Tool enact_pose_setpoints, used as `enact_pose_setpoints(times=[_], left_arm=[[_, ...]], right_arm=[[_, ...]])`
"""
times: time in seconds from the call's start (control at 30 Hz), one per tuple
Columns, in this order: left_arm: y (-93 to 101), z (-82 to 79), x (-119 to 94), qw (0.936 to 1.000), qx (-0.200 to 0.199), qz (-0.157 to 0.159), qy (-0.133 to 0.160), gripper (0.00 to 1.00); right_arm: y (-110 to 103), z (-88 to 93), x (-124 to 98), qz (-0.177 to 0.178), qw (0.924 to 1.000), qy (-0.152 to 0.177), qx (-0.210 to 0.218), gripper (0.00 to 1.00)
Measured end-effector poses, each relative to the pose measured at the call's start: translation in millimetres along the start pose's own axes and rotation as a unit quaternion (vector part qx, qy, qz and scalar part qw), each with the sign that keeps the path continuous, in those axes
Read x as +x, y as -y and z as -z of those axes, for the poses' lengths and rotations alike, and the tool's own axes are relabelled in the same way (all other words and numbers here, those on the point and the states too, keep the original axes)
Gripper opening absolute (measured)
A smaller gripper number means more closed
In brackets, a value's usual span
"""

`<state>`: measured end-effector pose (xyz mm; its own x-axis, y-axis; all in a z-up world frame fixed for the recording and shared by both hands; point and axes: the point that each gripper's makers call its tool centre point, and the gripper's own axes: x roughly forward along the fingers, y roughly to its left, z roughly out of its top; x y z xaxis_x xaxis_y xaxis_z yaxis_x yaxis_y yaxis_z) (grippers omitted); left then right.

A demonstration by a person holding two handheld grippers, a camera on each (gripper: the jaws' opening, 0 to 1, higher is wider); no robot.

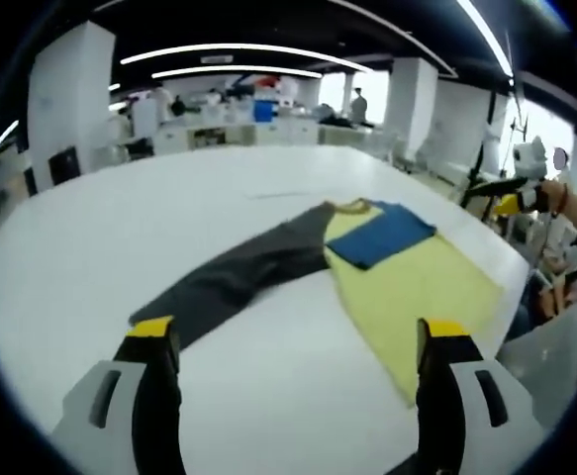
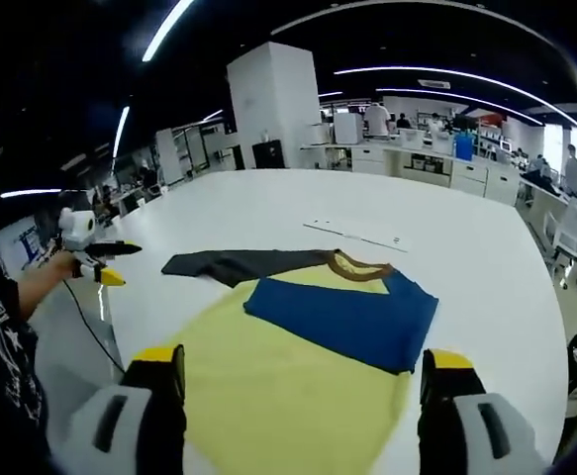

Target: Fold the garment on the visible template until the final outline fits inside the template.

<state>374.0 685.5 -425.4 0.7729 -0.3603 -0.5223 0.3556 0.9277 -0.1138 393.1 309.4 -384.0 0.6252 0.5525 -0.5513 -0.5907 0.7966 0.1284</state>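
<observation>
A shirt lies flat on the white table (image 1: 90, 257). It has a yellow body (image 1: 417, 287), a brown collar (image 2: 359, 265), a dark grey sleeve (image 1: 234, 277) stretched out sideways, and a blue sleeve (image 1: 382, 236) folded onto the body. In the right gripper view the yellow body (image 2: 268, 386) is nearest, the blue sleeve (image 2: 352, 322) lies across it, and the grey sleeve (image 2: 224, 263) reaches left. My left gripper (image 1: 298, 341) is open above the table, short of the shirt. My right gripper (image 2: 305, 361) is open over the shirt's hem. A thin dark line (image 2: 357, 236) marks the table beyond the collar.
A hand holds the right gripper (image 1: 521, 198) off the table's right edge, and the left gripper (image 2: 95, 262) shows off its left edge. Desks, chairs and people stand at the back (image 1: 258, 114). A white pillar (image 2: 273, 99) rises behind the table.
</observation>
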Motion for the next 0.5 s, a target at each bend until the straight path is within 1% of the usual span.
enact_pose_setpoints(times=[0.07, 0.13, 0.2, 0.23, 0.27, 0.33, 0.4, 0.47, 0.5], left_arm=[[-11.1, 0.8, 1, 0.9995, -0.022, -0.024, 0.004, 0.94], [-20.3, -0.7, 2, 0.9987, -0.031, -0.038, 0.015, 0.93], [-29.5, -0.2, 2, 0.9969, -0.054, -0.054, 0.021, 0.90], [-34.0, 1.2, 3, 0.9962, -0.062, -0.056, 0.022, 0.89], [-35.3, 2.3, 2, 0.9965, -0.060, -0.056, 0.019, 0.88], [-43.3, 5.5, 1, 0.9951, -0.061, -0.077, 0.014, 0.88], [-46.7, 7.2, 1, 0.9946, -0.062, -0.082, 0.012, 0.87], [-54.3, 10.5, 2, 0.9916, -0.089, -0.093, 0.013, 0.85], [-55.9, 11.2, 2, 0.9903, -0.101, -0.094, 0.016, 0.84]], right_arm=[[-2, 1.4, -6, 0.004, 0.9999, 0.006, -0.011, 0.99], [-4, 4.5, -11, 0.011, 0.9996, 0.006, -0.025, 0.99], [-5, 9.0, -16, 0.022, 0.9991, 0.003, -0.036, 0.99], [-7, 10.7, -18, 0.021, 0.9990, 0.002, -0.039, 0.99], [-9, 13.0, -20, 0.022, 0.9990, 0.002, -0.039, 0.99], [-13, 15.9, -23, 0.022, 0.9989, 0.000, -0.042, 0.99], [-16, 19.3, -25, 0.023, 0.9987, -0.003, -0.044, 0.99], [-21, 25.0, -27, 0.025, 0.9984, -0.009, -0.050, 0.99], [-22, 27.4, -27, 0.025, 0.9982, -0.012, -0.053, 0.99]])
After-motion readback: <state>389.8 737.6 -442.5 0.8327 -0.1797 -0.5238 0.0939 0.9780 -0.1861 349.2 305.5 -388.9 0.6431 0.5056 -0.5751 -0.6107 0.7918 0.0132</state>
